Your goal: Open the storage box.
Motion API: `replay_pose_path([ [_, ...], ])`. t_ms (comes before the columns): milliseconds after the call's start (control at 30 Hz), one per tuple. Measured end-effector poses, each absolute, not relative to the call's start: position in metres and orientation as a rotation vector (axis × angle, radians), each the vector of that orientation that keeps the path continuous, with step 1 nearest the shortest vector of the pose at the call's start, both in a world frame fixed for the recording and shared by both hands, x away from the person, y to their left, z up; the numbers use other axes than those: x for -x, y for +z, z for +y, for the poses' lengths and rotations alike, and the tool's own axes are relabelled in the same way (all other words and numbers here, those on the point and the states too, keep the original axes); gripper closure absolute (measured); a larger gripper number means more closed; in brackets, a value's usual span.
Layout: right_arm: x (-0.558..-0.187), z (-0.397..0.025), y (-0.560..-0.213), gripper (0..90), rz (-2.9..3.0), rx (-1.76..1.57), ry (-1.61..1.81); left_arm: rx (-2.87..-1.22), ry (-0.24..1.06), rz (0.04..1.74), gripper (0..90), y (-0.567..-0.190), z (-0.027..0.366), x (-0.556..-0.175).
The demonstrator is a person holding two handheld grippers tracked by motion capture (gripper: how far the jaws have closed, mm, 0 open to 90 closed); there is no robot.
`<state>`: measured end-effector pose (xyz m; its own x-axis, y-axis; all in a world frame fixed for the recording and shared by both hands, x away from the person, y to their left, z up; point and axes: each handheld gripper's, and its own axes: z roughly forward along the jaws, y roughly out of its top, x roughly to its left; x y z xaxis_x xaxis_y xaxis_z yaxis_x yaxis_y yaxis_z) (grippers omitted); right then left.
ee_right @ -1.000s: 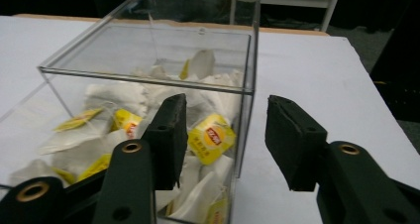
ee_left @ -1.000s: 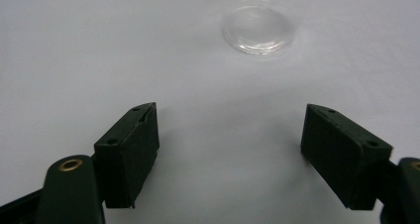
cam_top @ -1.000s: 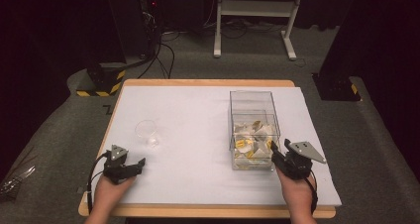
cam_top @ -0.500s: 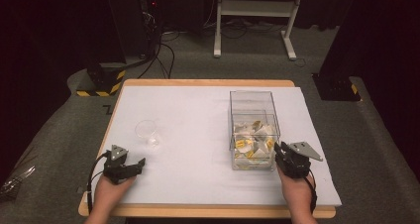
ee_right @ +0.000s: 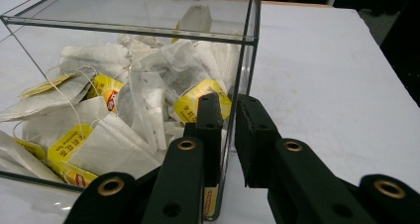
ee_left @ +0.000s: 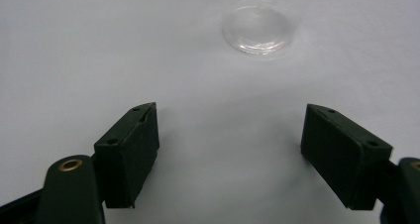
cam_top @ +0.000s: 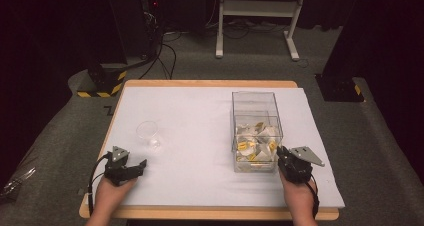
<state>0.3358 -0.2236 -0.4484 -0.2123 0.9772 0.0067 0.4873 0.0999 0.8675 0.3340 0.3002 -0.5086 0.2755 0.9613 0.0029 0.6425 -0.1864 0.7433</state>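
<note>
A clear plastic box [cam_top: 256, 102] of tea bags [cam_top: 255, 141] stands on the right half of the white table. My right gripper [cam_top: 281, 155] rests at the box's near right corner, its jaws almost together with nothing between them. In the right gripper view, that gripper [ee_right: 229, 104] points at the box's corner edge [ee_right: 246, 70], and white tea bags [ee_right: 124, 120] with yellow tags lie piled behind the wall. A small empty clear cup [cam_top: 148, 133] stands at the left. My left gripper [cam_top: 140, 166] lies just in front of it, open. The left gripper view shows the cup [ee_left: 257, 30] beyond the open left gripper [ee_left: 230, 116].
A white sheet [cam_top: 200, 116] covers the wooden table. Its front edge [cam_top: 200, 213] runs just behind both hands. Cables and a white stand [cam_top: 257, 16] sit on the dark floor beyond the table. A black-and-yellow base [cam_top: 102, 83] stands off the far left corner.
My right gripper has shifted slightly toward the box's near right corner. The left gripper and the cup have stayed put.
</note>
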Motion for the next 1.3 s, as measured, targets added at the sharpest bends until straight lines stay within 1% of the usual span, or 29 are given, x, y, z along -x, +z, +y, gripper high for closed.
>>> replay_pose_path([
  [300, -0.330, -0.225, -0.449, 82.3, 1.778, -1.431, 1.032, -1.916, 0.645, 1.441, 23.0, -0.509, 0.300, -0.334],
  [767, -0.310, -0.227, -0.450, 81.3, 1.777, -1.432, 1.052, -1.915, 0.646, 1.441, 23.0, -0.509, 0.300, -0.334],
  [1233, -0.302, -0.227, -0.449, 81.2, 1.774, -1.425, 1.056, -1.915, 0.645, 1.442, 23.0, -0.509, 0.300, -0.334],
  [1300, -0.305, -0.227, -0.449, 77.7, 1.781, -1.443, 1.053, -1.915, 0.645, 1.442, 23.0, -0.509, 0.300, -0.334],
])
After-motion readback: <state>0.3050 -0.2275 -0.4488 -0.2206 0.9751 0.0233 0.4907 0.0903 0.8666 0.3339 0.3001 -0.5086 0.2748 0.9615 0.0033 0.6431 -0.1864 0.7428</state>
